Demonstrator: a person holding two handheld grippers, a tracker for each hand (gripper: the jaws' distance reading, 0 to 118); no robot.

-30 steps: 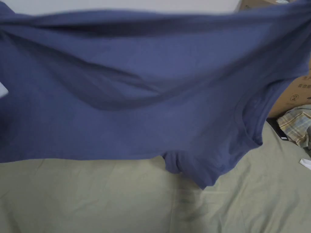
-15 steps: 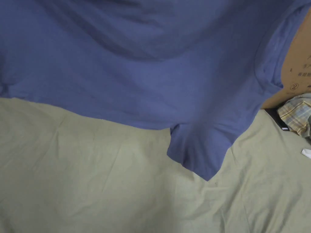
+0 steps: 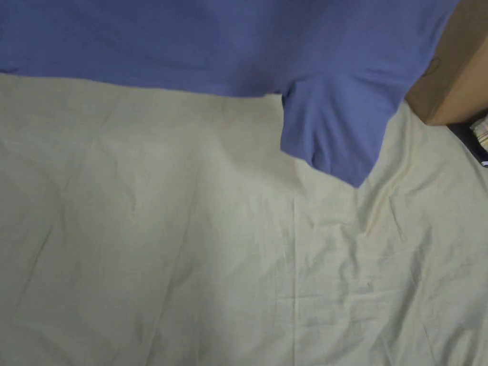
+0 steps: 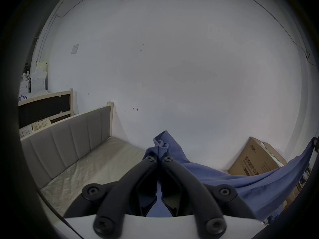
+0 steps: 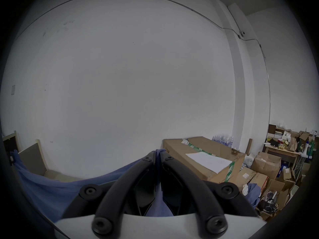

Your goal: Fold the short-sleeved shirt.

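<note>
Bed sheet [image 3: 190, 248] fills the near field in the head view, pale green, creased, bare from 6 o'clock up to centre. Shirt [image 3: 228, 43] hangs above it across 10 to 2 o'clock, blue, spread wide and off the sheet; one sleeve [image 3: 333, 133] droops lowest around 1 o'clock. Beyond that, box [image 3: 452, 76] at 3 o'clock, on the sheet's far right edge.

Left gripper [image 4: 159, 159]: jaws clenched on a bunched bit of shirt edge, cloth poking out past the tips toward 12 o'clock, the rest running off to 4 o'clock toward the other gripper at the frame rim. Headboard [image 4: 72, 139] sits at 8 o'clock behind it, then the white wall [image 4: 172, 70].

Right gripper [image 5: 158, 156]: jaws pinched closed on the shirt edge too, fabric sagging away to 8 o'clock. More boxes and clutter farther off at 4 o'clock.

Read: this is the spread-and-lay step. Shirt is held taut-ish between both grippers in the air, a shallow sag in the middle, not yet on the bed. No fold made yet, so early in the task.

Next move, my guess: lower both grippers together, keep them apart so the cloth stays flat, let the hanging edge touch first and drag back to lay it out. Risk: the drooping sleeve tucks under the body on landing.
</note>
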